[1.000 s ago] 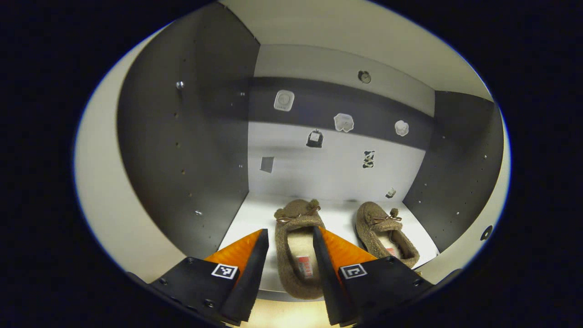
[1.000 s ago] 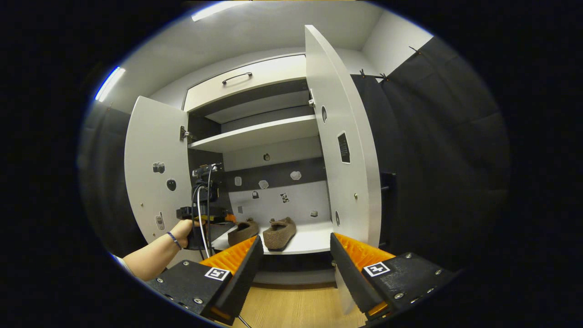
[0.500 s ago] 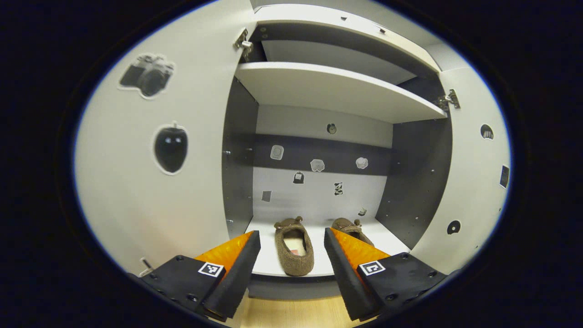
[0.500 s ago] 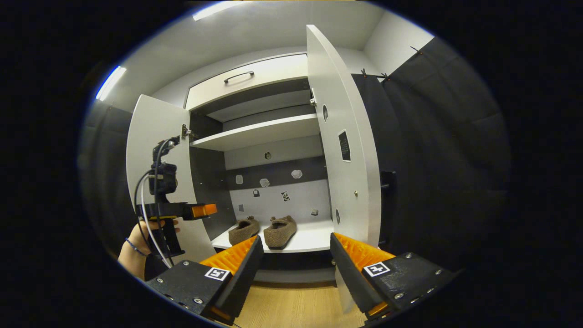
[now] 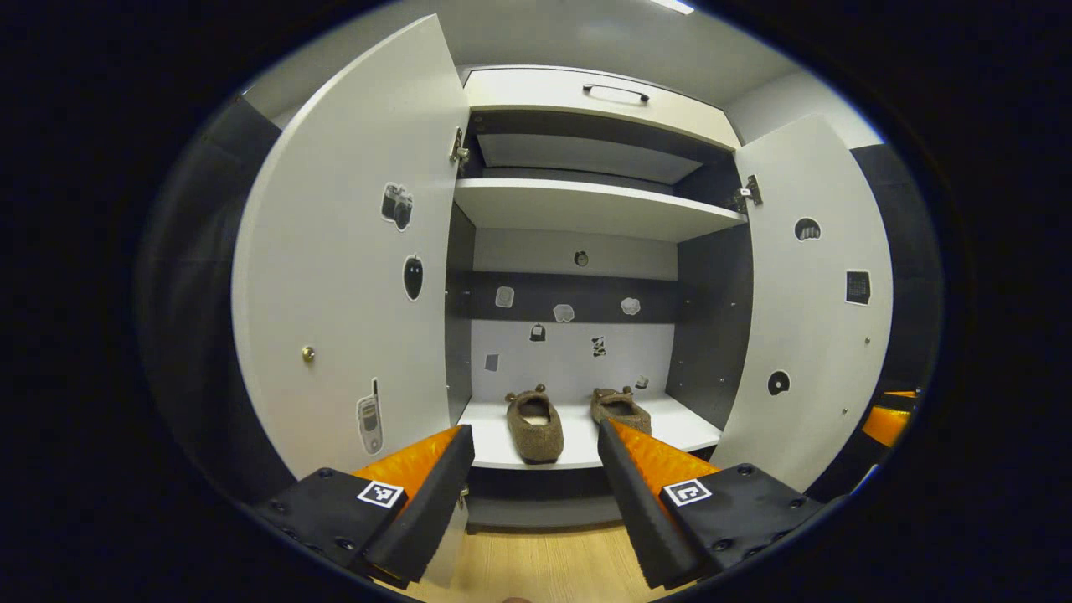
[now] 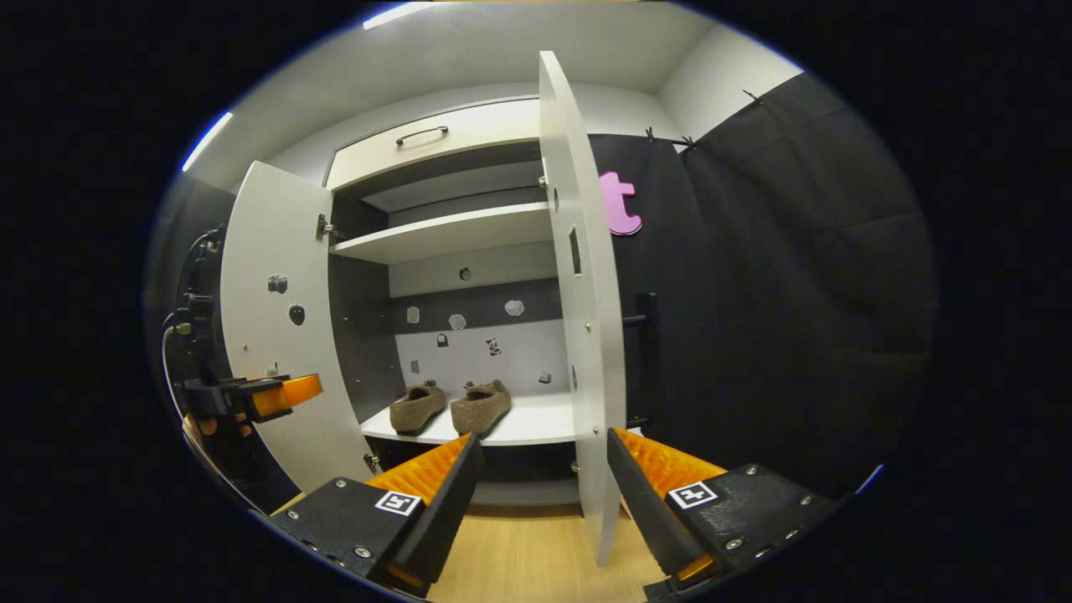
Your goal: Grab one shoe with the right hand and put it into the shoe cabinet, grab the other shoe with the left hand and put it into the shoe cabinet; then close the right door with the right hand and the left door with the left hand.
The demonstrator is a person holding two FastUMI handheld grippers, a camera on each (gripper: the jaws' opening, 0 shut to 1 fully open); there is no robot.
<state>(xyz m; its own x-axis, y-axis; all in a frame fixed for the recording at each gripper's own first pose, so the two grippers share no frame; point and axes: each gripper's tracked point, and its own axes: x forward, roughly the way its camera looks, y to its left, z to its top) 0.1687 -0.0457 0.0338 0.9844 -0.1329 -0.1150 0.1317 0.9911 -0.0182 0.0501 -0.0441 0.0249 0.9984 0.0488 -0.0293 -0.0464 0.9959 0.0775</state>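
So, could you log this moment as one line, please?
shoes: on shelf | left gripper: open | right gripper: open, at right door | doors: open

You face a shoe cabinet with white doors and shelves, dark grey inner walls, two fuzzy brown shoes, and a pale wood-grain floor.

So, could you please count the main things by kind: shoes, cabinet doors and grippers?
Shoes: 2, the left shoe and the right shoe, both on the bottom shelf.
Cabinet doors: 2, the left door and the right door, both open.
Grippers: 2, the left gripper and the right gripper, both open.
Total: 6.
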